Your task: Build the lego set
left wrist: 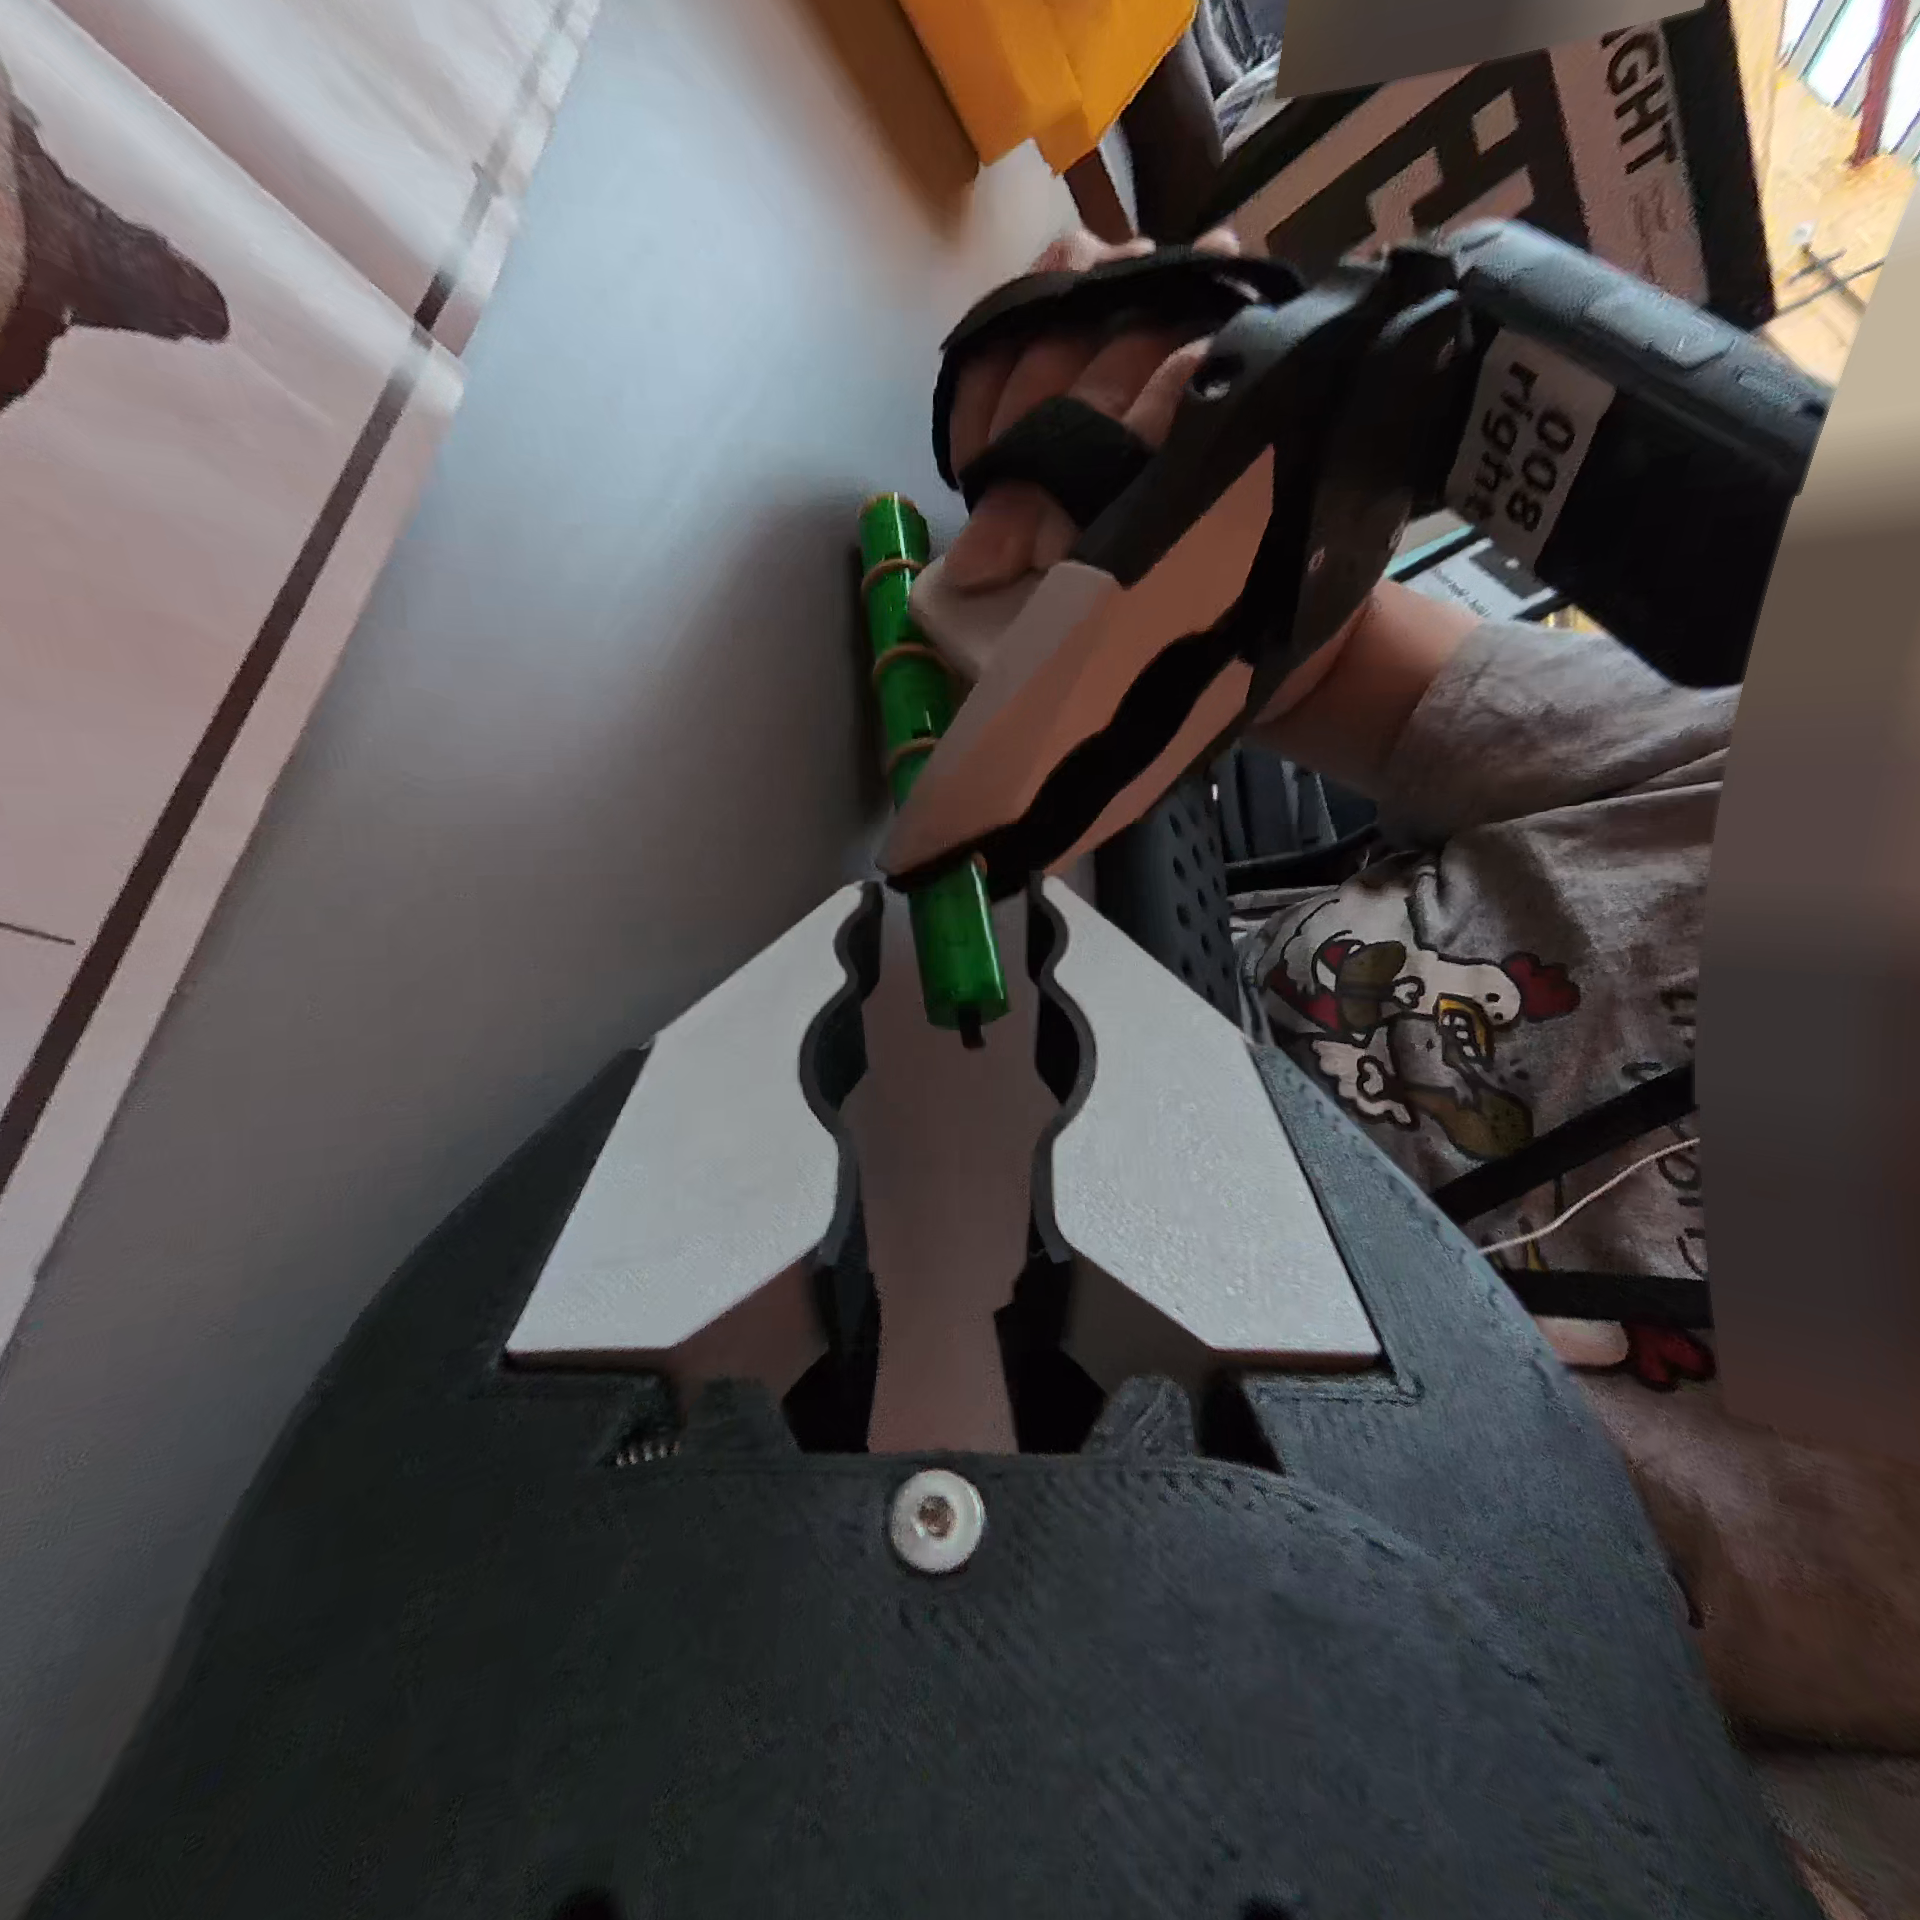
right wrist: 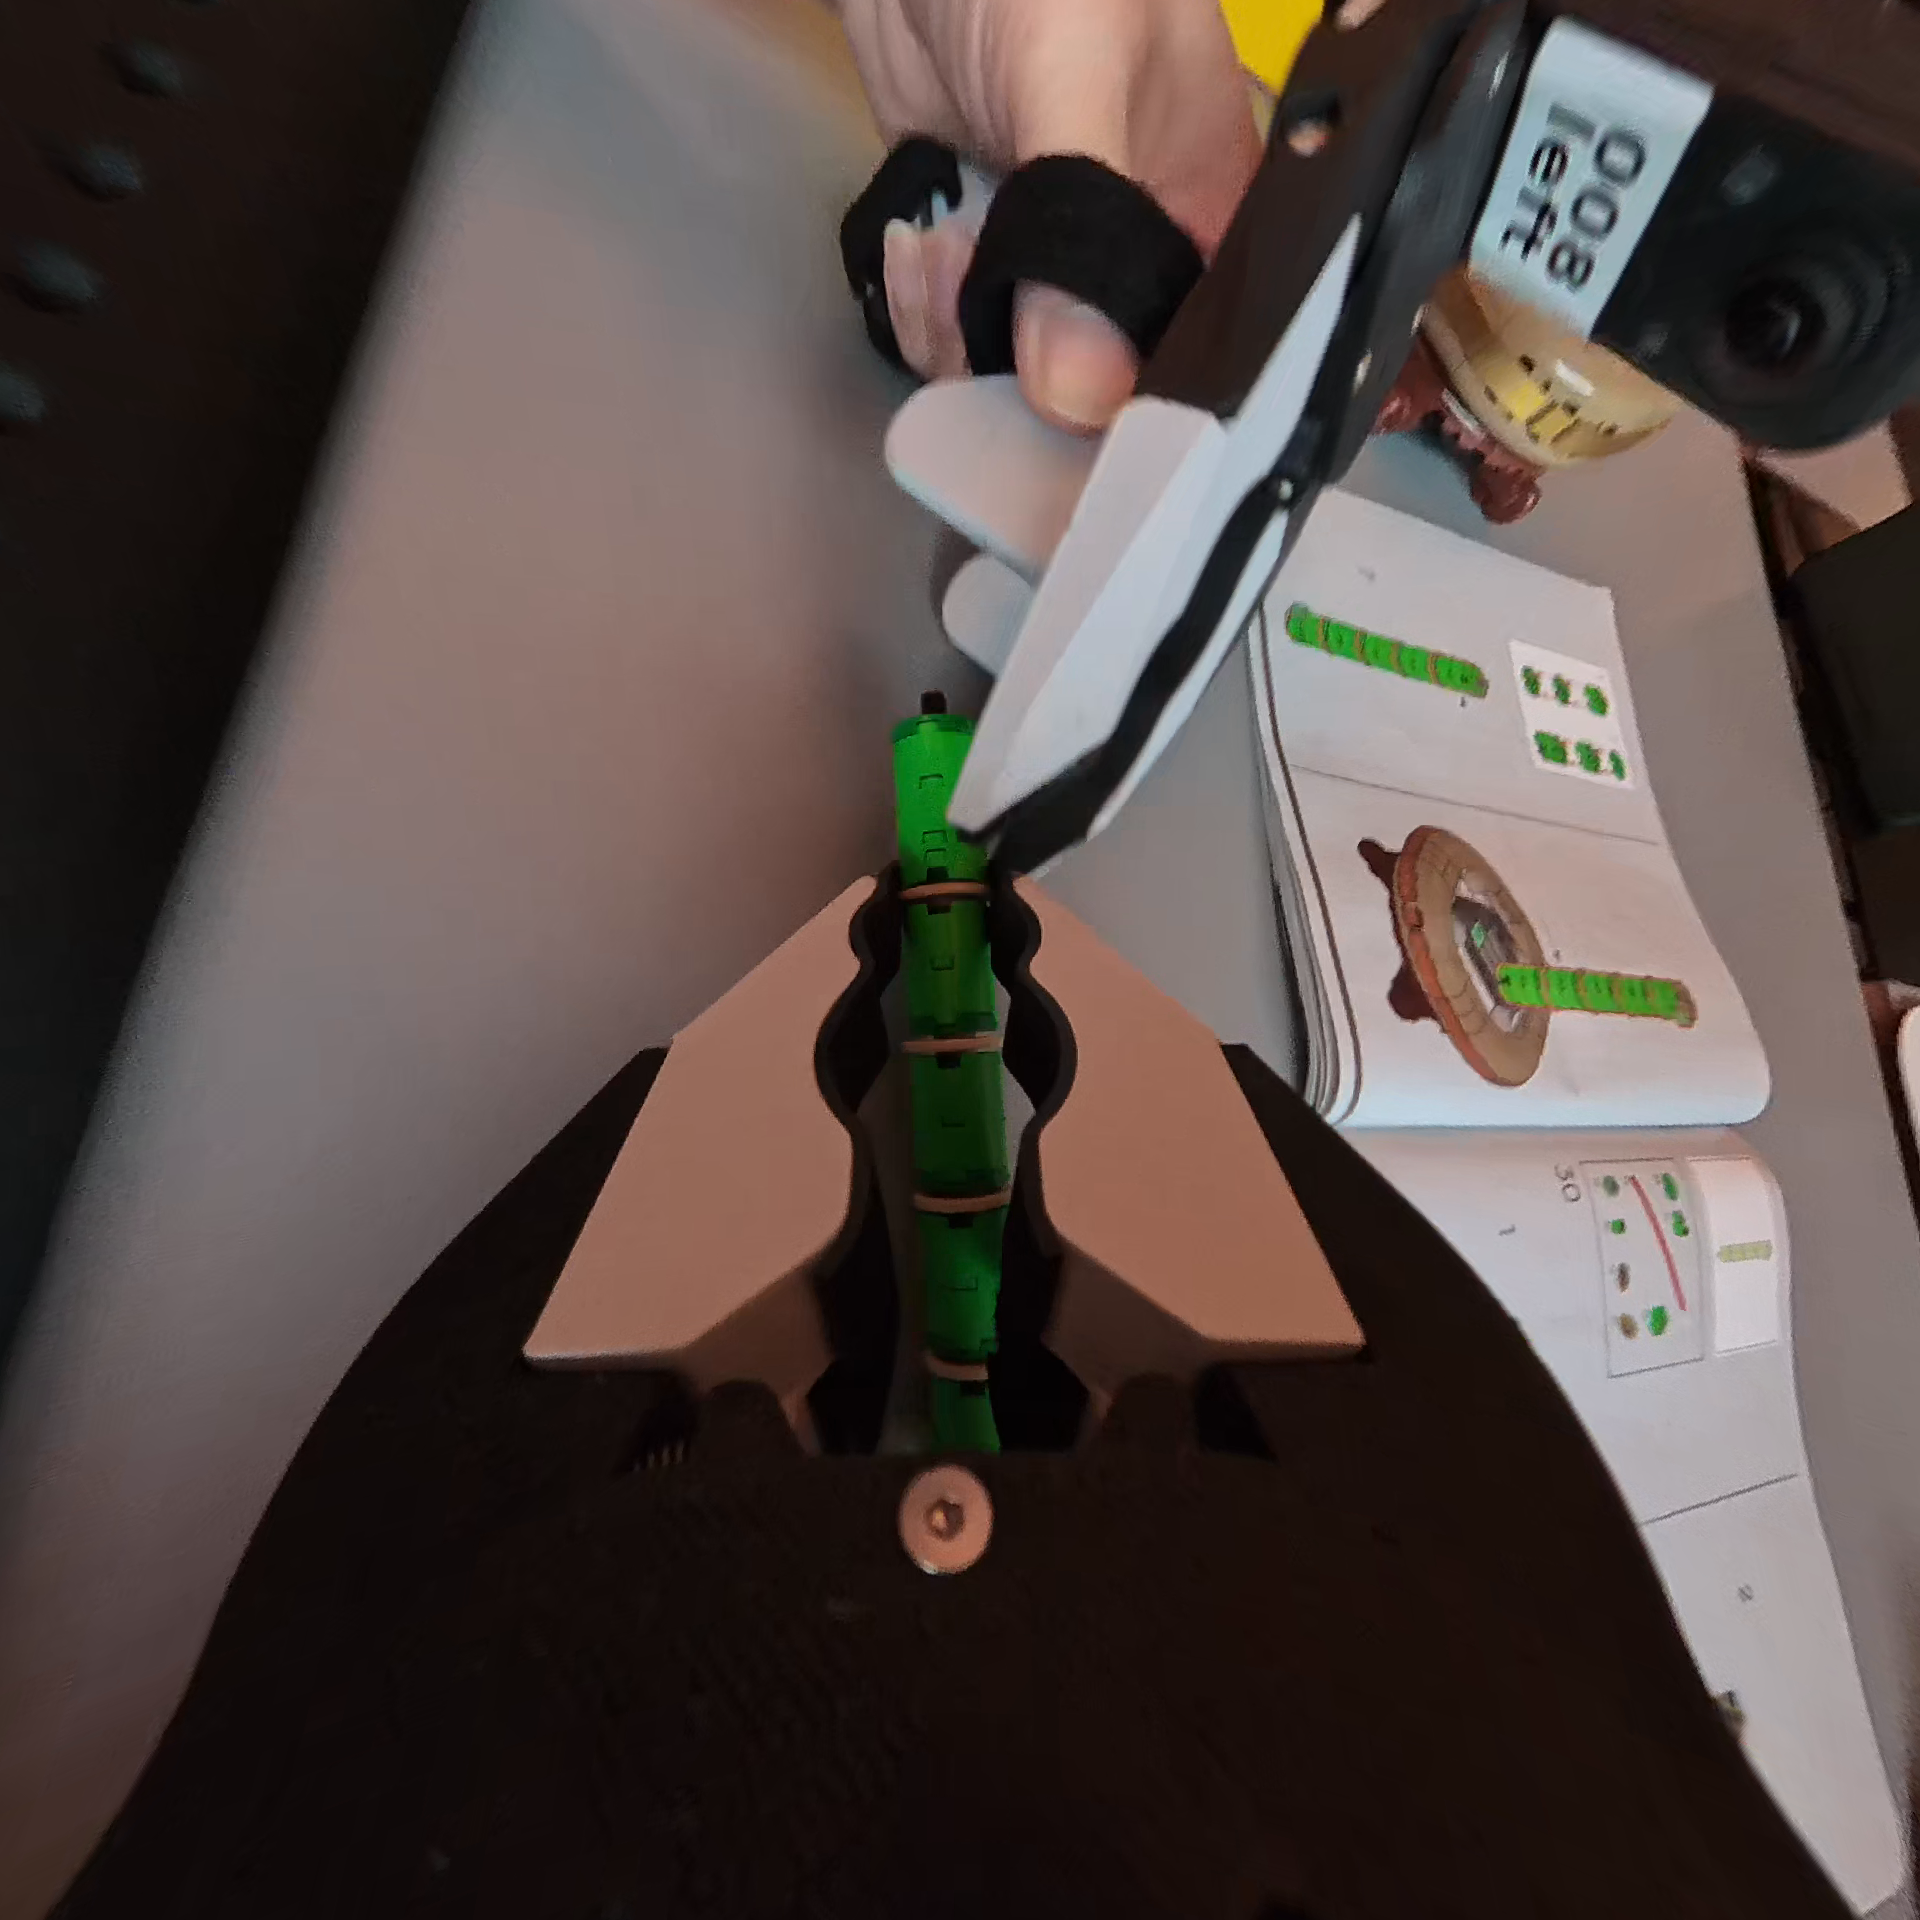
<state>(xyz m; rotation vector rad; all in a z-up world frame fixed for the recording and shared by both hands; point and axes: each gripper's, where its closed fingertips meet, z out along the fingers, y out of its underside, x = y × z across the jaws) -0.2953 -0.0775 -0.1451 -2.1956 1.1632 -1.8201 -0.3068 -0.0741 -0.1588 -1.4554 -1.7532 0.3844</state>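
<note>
Our right gripper (right wrist: 940,883) pinches the green stalk (right wrist: 951,1081) lengthwise above the grey tabletop (right wrist: 520,623); our left gripper (left wrist: 951,883) stands spread at its free end (black axle protruding). A skewed push could bend the segments apart.

Soft daylight washes my views; edges smear and bend from the wide lens, and my fingers' undersides sit shadowed.

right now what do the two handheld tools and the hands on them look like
Both tools share one build: a black textured 3D-printed body with a silver screw, and two pale grey wedge-shaped fingers with wavy black inner pads. The right tool and left tool each carry a white label. The hands wear black finger straps; one grey sleeve shows.
</note>
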